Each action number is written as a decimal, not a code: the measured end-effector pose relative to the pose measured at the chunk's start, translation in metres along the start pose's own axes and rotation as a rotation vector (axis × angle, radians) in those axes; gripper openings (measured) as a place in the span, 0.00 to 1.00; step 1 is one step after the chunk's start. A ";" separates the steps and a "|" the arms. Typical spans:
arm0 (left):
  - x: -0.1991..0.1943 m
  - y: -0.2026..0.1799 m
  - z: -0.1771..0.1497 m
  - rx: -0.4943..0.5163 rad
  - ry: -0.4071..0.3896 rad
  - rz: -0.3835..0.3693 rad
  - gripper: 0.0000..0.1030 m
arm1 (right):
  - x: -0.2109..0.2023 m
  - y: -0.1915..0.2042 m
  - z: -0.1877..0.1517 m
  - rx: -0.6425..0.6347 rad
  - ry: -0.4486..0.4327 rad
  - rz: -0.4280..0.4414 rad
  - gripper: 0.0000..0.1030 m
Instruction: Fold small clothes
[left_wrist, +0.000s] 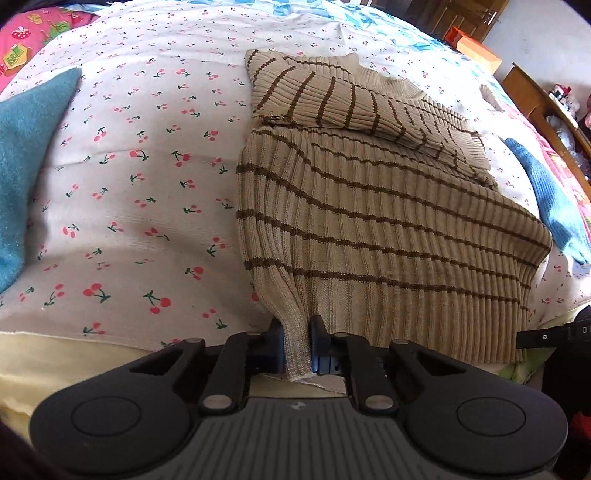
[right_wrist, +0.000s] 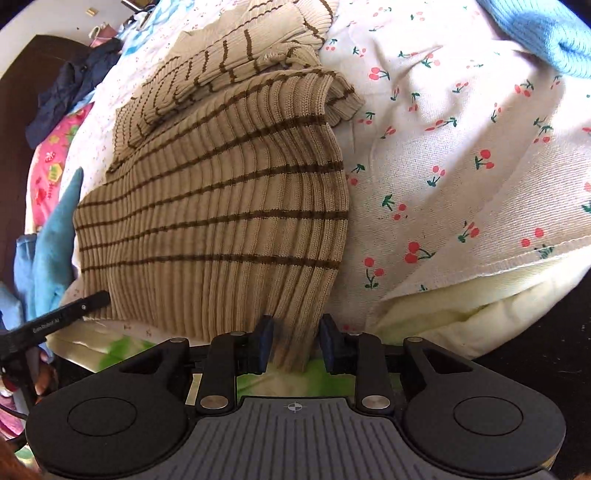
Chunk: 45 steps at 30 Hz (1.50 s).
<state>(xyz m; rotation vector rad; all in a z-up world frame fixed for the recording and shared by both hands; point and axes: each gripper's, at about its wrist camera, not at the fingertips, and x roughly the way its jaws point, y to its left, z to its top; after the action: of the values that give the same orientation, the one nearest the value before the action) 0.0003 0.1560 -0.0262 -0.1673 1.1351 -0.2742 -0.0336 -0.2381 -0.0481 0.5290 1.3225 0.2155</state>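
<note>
A beige ribbed sweater with brown stripes (left_wrist: 369, 206) lies on a cherry-print sheet (left_wrist: 140, 177), its sleeves folded across the chest. My left gripper (left_wrist: 296, 345) is shut on the sweater's near left hem corner. In the right wrist view the sweater (right_wrist: 221, 199) spreads ahead on the sheet (right_wrist: 461, 155). My right gripper (right_wrist: 295, 345) stands around the near right hem corner; a gap shows beside the right pad, so the jaws look partly open. The left gripper's finger (right_wrist: 55, 317) shows at the left edge.
Blue knit garments lie on both sides of the sweater (left_wrist: 26, 155) (left_wrist: 550, 199) (right_wrist: 546, 33). A pink printed cover (right_wrist: 51, 166) and dark clothes (right_wrist: 66, 88) lie at the far left. Wooden furniture (left_wrist: 546, 107) stands beyond the bed. A pale yellow mattress edge (right_wrist: 461, 310) runs near me.
</note>
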 end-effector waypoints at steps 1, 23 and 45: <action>0.000 0.000 0.000 -0.005 -0.001 -0.012 0.16 | 0.001 -0.002 0.001 0.018 -0.001 0.009 0.15; -0.003 -0.014 0.177 -0.171 -0.485 -0.298 0.13 | -0.079 0.037 0.143 0.047 -0.643 0.333 0.07; 0.057 0.019 0.208 -0.299 -0.486 -0.079 0.55 | -0.020 0.017 0.195 0.026 -0.640 0.050 0.19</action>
<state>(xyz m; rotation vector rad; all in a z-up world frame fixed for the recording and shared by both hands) 0.2143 0.1552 0.0054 -0.5160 0.6805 -0.1204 0.1509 -0.2803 0.0066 0.5909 0.6909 0.0581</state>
